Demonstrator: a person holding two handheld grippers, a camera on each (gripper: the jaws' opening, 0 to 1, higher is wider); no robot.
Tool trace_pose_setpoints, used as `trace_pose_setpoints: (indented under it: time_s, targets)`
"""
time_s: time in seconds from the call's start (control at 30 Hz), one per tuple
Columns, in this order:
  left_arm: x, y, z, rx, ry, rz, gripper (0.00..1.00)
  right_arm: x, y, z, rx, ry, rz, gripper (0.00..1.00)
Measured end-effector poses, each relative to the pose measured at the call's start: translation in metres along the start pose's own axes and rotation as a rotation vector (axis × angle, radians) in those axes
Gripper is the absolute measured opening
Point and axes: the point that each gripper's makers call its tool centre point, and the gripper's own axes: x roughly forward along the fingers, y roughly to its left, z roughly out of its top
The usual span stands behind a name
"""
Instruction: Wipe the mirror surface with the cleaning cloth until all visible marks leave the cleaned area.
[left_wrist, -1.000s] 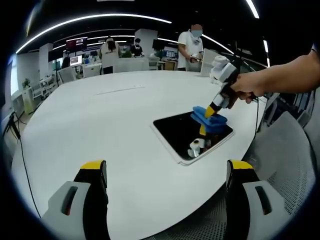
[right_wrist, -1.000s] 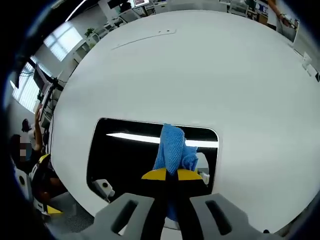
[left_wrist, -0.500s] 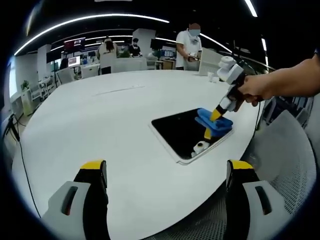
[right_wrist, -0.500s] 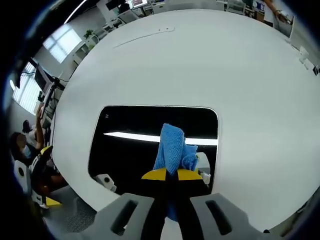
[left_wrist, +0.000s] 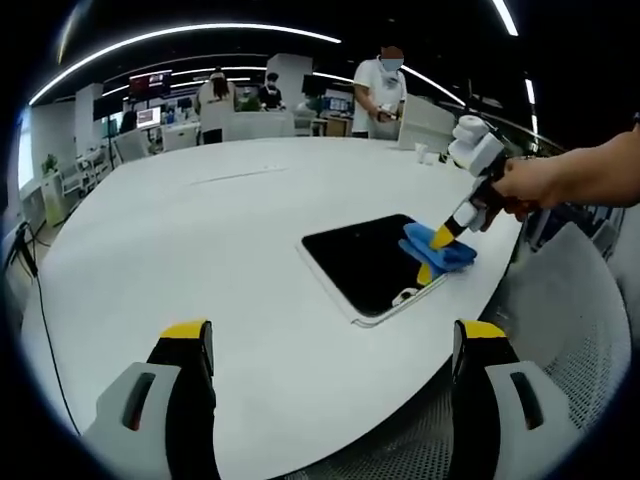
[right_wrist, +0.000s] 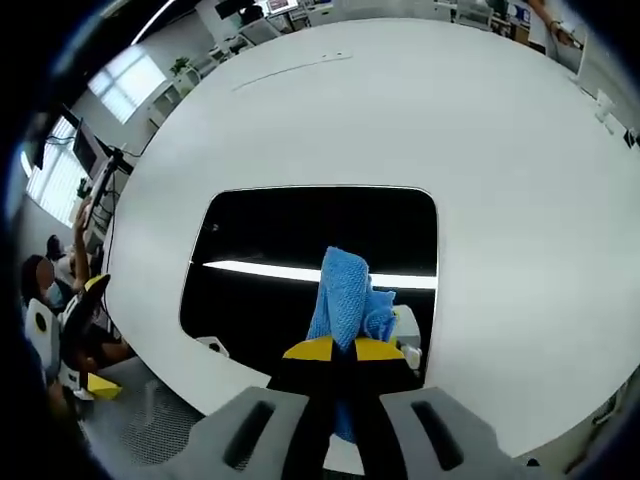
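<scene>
A soft, nubbly blue cleaning cloth (right_wrist: 348, 297) is seen against the glossy, dark, reflective rectangular mirror (right_wrist: 300, 240); the broad white desk (right_wrist: 400, 110) appears smooth and matt.

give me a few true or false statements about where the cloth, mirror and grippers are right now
1. The right gripper is shut on the blue cleaning cloth. True.
2. The mirror stands upright against a wall. False: it lies flat on the white table.
3. The left gripper holds a second cloth. False: its fingers are apart with nothing between them.
4. In the left gripper view the cloth sits at the mirror's far right end. True.
5. The cloth is red. False: it is blue.
</scene>
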Motion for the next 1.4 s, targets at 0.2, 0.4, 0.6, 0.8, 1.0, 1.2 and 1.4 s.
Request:
trace_pose_setpoints:
  time_s: [0.2,0.4,0.6,0.8,1.0,1.2,1.4]
  targets:
    - [-0.001,-0.002,0.000,0.001,-0.004,-0.009,0.99,0.001,-0.001,-0.004,0.015,-0.003,0.007,0.00]
    - [-0.001,-0.002,0.000,0.002,-0.005,-0.007,0.99,-0.001,0.001,-0.011,0.008,0.000,0.013,0.00]
    - [-0.002,-0.001,0.003,0.019,-0.017,-0.003,0.99,-0.003,0.003,-0.016,0.009,0.009,0.030,0.00]
    - [-0.003,0.000,0.004,0.021,-0.022,0.005,0.99,-0.002,0.003,-0.019,0.001,0.016,0.039,0.00]
    - [-0.003,0.001,0.006,0.024,-0.031,0.014,0.99,-0.001,0.003,-0.020,-0.015,0.026,0.045,0.00]
    - [-0.003,0.001,0.007,0.023,-0.037,0.015,0.99,-0.003,0.003,-0.025,-0.034,0.032,0.057,0.00]
    - [-0.003,0.001,0.006,0.019,-0.035,0.009,0.99,-0.004,-0.001,-0.025,-0.025,0.040,0.063,0.00]
